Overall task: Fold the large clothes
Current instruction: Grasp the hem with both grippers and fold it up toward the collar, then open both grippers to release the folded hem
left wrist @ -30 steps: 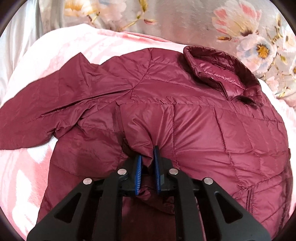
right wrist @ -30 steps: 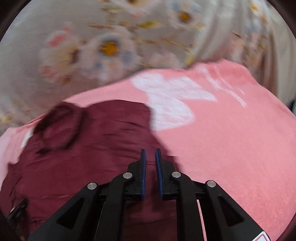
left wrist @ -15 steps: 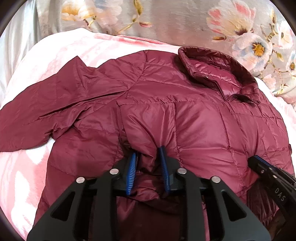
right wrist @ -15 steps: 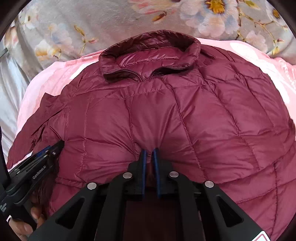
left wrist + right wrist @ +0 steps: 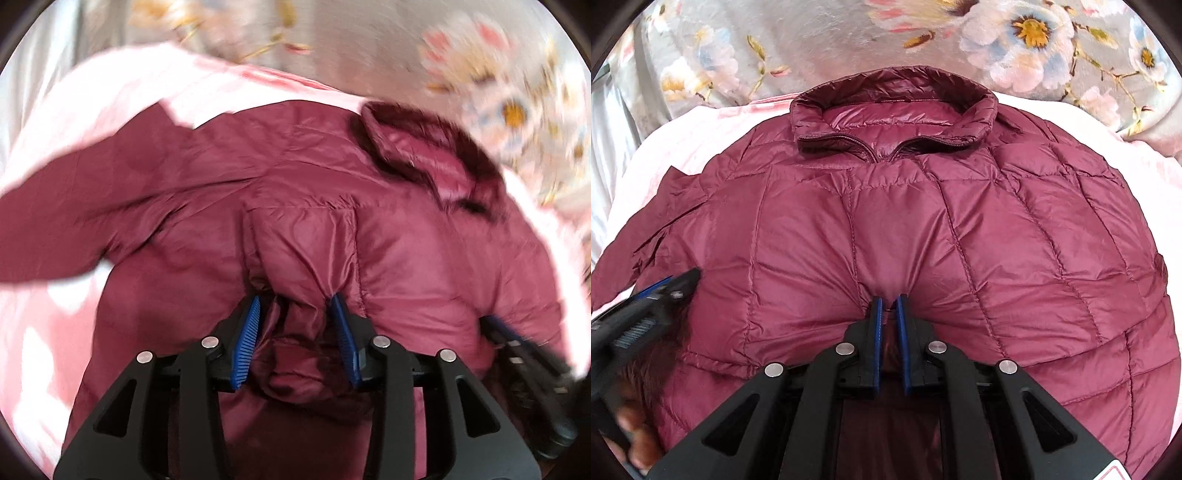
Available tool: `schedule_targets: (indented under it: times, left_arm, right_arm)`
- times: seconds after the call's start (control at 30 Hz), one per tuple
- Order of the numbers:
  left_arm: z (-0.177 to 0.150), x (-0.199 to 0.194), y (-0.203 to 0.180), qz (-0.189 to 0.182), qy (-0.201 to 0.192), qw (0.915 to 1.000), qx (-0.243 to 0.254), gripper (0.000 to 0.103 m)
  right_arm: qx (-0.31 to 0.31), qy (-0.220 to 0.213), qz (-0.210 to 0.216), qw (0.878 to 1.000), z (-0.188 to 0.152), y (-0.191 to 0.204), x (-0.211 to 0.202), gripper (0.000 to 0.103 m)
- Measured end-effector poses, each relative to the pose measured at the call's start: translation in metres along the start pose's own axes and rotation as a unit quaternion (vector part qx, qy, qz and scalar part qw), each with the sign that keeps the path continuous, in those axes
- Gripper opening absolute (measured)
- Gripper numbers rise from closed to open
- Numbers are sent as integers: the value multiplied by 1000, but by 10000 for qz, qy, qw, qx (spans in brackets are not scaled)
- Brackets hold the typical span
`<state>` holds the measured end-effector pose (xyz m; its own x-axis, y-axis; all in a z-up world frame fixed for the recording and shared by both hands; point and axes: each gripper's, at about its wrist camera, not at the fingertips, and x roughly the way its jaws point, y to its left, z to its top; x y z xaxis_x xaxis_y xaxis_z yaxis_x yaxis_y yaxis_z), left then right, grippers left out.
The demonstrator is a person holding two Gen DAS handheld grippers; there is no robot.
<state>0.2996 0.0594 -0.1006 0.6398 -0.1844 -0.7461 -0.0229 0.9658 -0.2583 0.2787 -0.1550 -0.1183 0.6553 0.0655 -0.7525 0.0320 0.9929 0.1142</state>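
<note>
A maroon quilted jacket (image 5: 424, 240) (image 5: 979, 240) lies front up on a pink blanket, zipped, with its collar (image 5: 892, 99) at the far side. One sleeve (image 5: 74, 206) stretches out to the left. My left gripper (image 5: 295, 302) sits at the jacket's near left part and its jaws are opening. A bunched fold of fabric stands loosely between the blue pads (image 5: 247, 332). My right gripper (image 5: 888, 301) is shut on a pinch of the jacket's front at the near middle. Each gripper shows at the edge of the other's view, the right gripper (image 5: 524, 350) and the left gripper (image 5: 646, 302).
The pink blanket (image 5: 48, 325) (image 5: 665, 158) spreads under and around the jacket. Grey floral fabric (image 5: 849, 37) rises behind the collar. A person's hand (image 5: 631, 424) holds the left gripper at the lower left of the right wrist view.
The left jaws have spread apart and loosened their pinch on the fold. The right gripper swung in from the pink blanket and closed on the jacket front, then held still.
</note>
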Motion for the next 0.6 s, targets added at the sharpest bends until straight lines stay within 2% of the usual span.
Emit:
schedule_targets:
  times: [0.03, 0.1, 0.17, 0.23, 0.27, 0.37, 0.4, 0.43, 0.53, 0.6]
  left_arm:
    - [3, -8, 16, -219, 70, 9991, -356, 38]
    - [11, -22, 49, -326, 111, 9952, -917, 39]
    - [14, -43, 86, -55, -3, 9917, -1283, 40]
    - [16, -63, 134, 469, -184, 9853, -1631, 52]
    - [17, -69, 155, 674, -230, 9814, -1783, 53]
    - [15, -86, 229, 1333, -368, 9595, -2456, 53]
    - [14, -92, 253, 1470, -411, 9493, -2749, 53]
    - [13, -96, 270, 1541, -467, 9411, -2972, 53]
    - [9, -106, 329, 1576, -705, 9093, -3787, 53]
    - [11, -104, 346, 1420, -844, 9009, -4014, 53]
  right_arm:
    - [29, 2, 17, 10000, 0, 0, 0, 10]
    - [66, 4, 16, 10000, 0, 0, -4, 11]
    - [32, -82, -196, 9998, -3, 7, -17, 17]
    - [101, -203, -57, 9997, -9, 13, -33, 26]
    - [124, -234, 80, 9996, -14, 18, -42, 29]
    - [13, -279, 365, 9989, -26, 35, -61, 36]
    - [-29, -282, 415, 9987, -30, 40, -65, 38]
    - [-72, -275, 464, 9985, -34, 44, -68, 40]
    - [-197, -171, 580, 9980, -46, 57, -69, 42]
    - [-318, -101, 569, 9978, -53, 63, -66, 42]
